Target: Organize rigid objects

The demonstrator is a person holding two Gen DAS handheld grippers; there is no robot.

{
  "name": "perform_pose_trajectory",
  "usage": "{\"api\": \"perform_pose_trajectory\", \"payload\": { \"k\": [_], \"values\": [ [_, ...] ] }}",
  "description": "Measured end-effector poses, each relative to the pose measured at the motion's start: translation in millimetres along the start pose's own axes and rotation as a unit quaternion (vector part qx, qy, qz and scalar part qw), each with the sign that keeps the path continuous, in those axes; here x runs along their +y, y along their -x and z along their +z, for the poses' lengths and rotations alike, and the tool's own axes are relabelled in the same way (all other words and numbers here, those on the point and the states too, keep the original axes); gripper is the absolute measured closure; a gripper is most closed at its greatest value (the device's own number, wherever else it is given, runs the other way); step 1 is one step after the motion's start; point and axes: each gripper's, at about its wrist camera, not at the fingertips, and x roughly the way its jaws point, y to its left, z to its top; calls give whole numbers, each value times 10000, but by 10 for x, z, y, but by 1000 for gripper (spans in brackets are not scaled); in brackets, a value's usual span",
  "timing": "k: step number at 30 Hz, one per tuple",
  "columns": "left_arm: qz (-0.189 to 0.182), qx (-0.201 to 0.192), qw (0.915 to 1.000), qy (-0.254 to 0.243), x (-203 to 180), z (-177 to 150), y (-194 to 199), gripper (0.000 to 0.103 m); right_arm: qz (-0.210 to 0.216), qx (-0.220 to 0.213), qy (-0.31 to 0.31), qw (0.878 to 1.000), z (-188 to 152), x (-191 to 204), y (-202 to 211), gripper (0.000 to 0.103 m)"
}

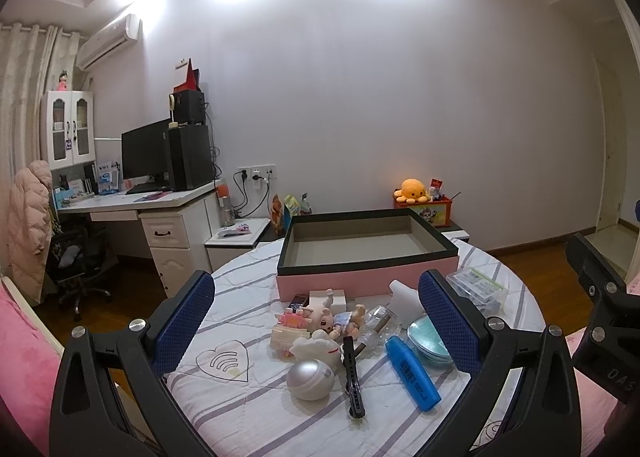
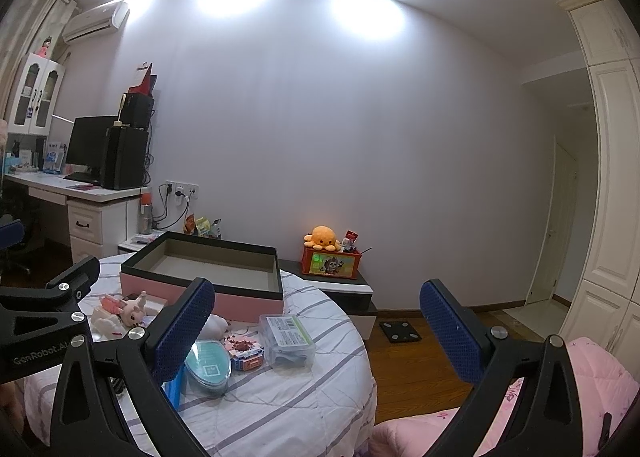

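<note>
An empty pink box with a black rim stands at the back of the round table. In front of it lies a heap: a small doll, a silver ball, a blue highlighter, a black clip, a teal oval case, a clear plastic box, a pink brick model. My left gripper is open above the heap, empty. My right gripper is open, empty, over the table's right edge.
The table has a white striped cloth. A pink bed lies at the right, wooden floor beyond. A low cabinet with an orange plush and a toy box stands behind the table. A desk with a monitor is at the left.
</note>
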Motion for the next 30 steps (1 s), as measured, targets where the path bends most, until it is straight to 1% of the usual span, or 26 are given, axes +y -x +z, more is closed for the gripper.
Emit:
{"api": "perform_pose_trajectory", "payload": {
  "k": [19, 24, 27, 30],
  "values": [
    [-16, 31, 10000, -3, 1, -16, -34, 0, -23, -23, 83, 10000, 14, 24, -34, 0],
    [30, 27, 10000, -51, -6, -4, -57, 0, -8, -27, 87, 10000, 34, 23, -54, 0],
    [22, 93, 9999, -44, -6, 6, -101, 0, -19, 7, 130, 9999, 33, 36, -81, 0],
    [31, 245, 9997, -46, -11, -3, -172, 0, -2, 93, 184, 9998, 27, 53, -121, 0]
  ]
}}
